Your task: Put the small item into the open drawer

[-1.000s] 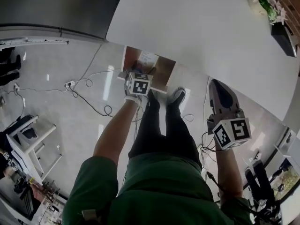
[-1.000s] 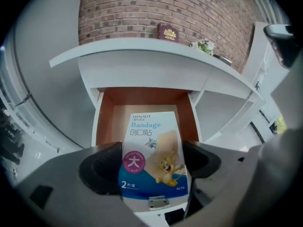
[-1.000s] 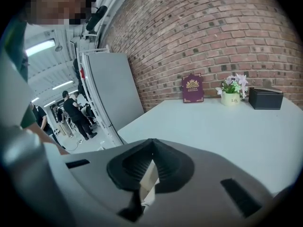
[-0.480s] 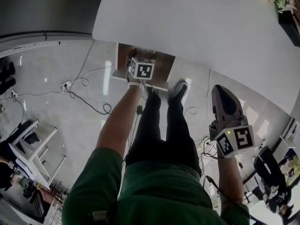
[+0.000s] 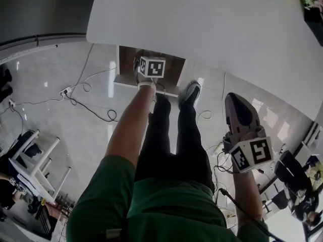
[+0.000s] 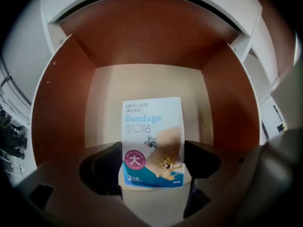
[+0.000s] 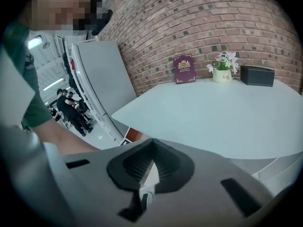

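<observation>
White table (image 5: 227, 29): the top is bare across the near span. The drawer (image 6: 61, 103) stands pulled out beneath the near edge, with brown walls and a pale floor. No contents are visible in it apart from what the tool brings in.

Left gripper (image 6: 154, 162): reaches into the drawer mouth, aimed along the floor toward the back wall. Its jaws are clamped on the lower part of the bandage packet (image 6: 152, 131), one jaw on each side edge. The packet is flat and printed face up, and it projects forward over the middle of the drawer floor. Whether it touches the floor cannot be told.

Right gripper (image 7: 150, 162): held well apart from the drawer, off to the person's right and clear of the table edge. Its jaws are closed together with nothing between them.

Assessment: the placing step is in hand. The item is inside the drawer's bounds but not yet let go. The next move probably calls for lowering slightly, parting the left jaws, and drawing straight back clear of the front edge.
</observation>
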### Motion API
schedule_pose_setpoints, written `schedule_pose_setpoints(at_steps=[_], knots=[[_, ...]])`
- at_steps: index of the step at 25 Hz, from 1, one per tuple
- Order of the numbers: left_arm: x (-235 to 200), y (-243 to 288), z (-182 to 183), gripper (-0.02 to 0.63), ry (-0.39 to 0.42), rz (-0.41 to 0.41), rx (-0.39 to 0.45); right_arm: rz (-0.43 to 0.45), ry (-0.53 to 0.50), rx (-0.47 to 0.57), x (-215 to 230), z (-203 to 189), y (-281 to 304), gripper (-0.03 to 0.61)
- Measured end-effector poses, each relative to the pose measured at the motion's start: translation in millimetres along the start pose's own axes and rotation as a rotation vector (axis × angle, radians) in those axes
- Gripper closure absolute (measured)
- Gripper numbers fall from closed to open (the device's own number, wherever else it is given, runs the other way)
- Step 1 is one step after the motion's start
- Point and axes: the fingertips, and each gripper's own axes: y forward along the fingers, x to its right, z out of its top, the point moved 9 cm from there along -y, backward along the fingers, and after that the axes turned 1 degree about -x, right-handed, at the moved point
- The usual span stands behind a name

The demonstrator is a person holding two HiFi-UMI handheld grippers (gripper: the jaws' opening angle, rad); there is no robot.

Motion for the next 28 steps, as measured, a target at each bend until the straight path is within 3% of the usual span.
schedule_pose_setpoints(at_steps=[9,14,17,23,28], knots=[[2.1,2.8,0.1,0.229,0.027,-0.026,-0.011,0.018,0.013,0.0,-0.6,-4.7,1.5,0.575],[-3.0,-19.4,1.5,0.229,-0.03,-0.047,-0.004,0.023,-0.009,0.024,-7.2,8.8,-0.2,0.575],[-10.3,-49.9,6.2,0.229,-0.066,-0.051,0.033,0.038,-0.028,0.053,-16.4,23.0,-1.4,0.575],[1.5,-124.6,16.2,0.23,-0.011,-0.103,0.078,0.039,-0.056,0.149,-17.1,69.0,-7.0,0.575],[8.5,-208.1,34.9,0.26,-0.092,-0.157,0.166,0.047,-0.041,0.203,-14.6,105.8,-13.7,0.575]])
